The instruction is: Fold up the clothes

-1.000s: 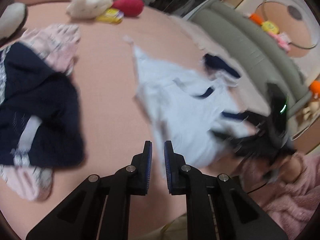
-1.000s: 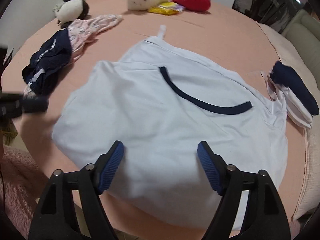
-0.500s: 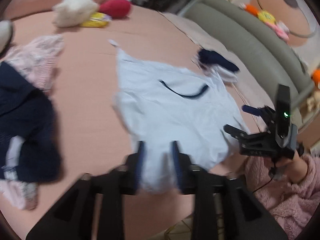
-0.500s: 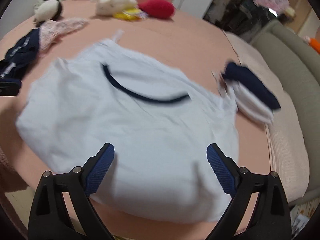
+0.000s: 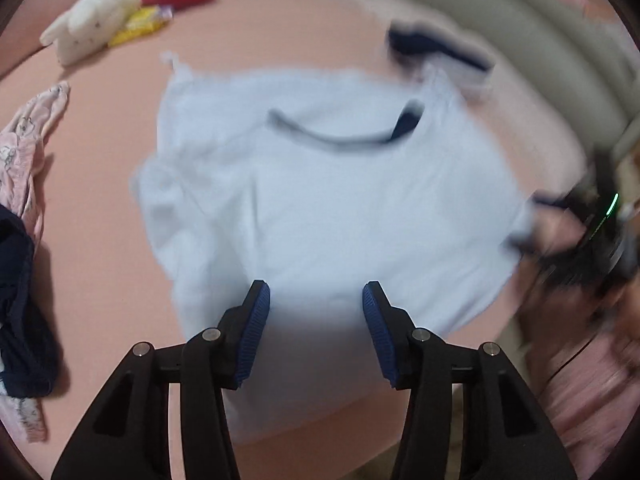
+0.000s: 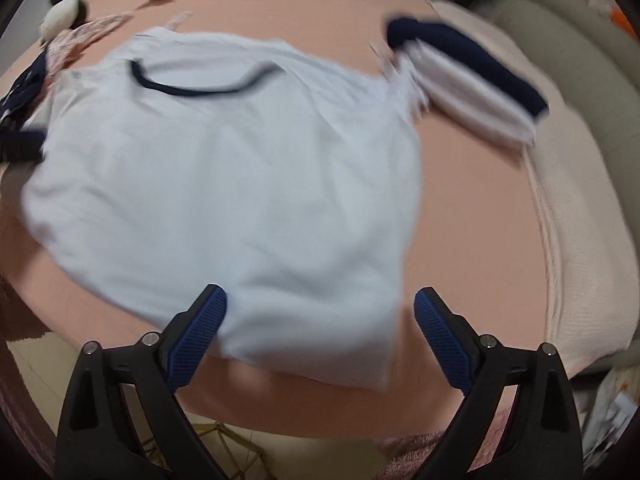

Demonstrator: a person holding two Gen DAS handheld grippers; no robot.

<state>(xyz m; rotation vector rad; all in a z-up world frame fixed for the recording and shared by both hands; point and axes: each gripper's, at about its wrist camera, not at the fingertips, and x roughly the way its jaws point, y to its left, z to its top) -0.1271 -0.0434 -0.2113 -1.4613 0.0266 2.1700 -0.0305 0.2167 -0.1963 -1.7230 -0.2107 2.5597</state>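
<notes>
Above the near hem of the shirt (image 5: 328, 208), left claw (image 5: 316, 324) and right claw (image 6: 320, 332) hang released, jaws wide, gripping nothing. Shirt lies spread flat on the bed (image 6: 472, 184), dark collar away from the claws. Beyond its right shoulder sits a folded pile (image 6: 472, 76); left of it, loose clothes (image 5: 20, 240).

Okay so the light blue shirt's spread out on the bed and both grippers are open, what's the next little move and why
Probably lower both grippers onto the near hem. The light blue shirt lies roughly flat on the pink bed, collar on the far side. The left gripper and right gripper are open above the near edge and hold nothing, so pinching it there would start the fold.
</notes>
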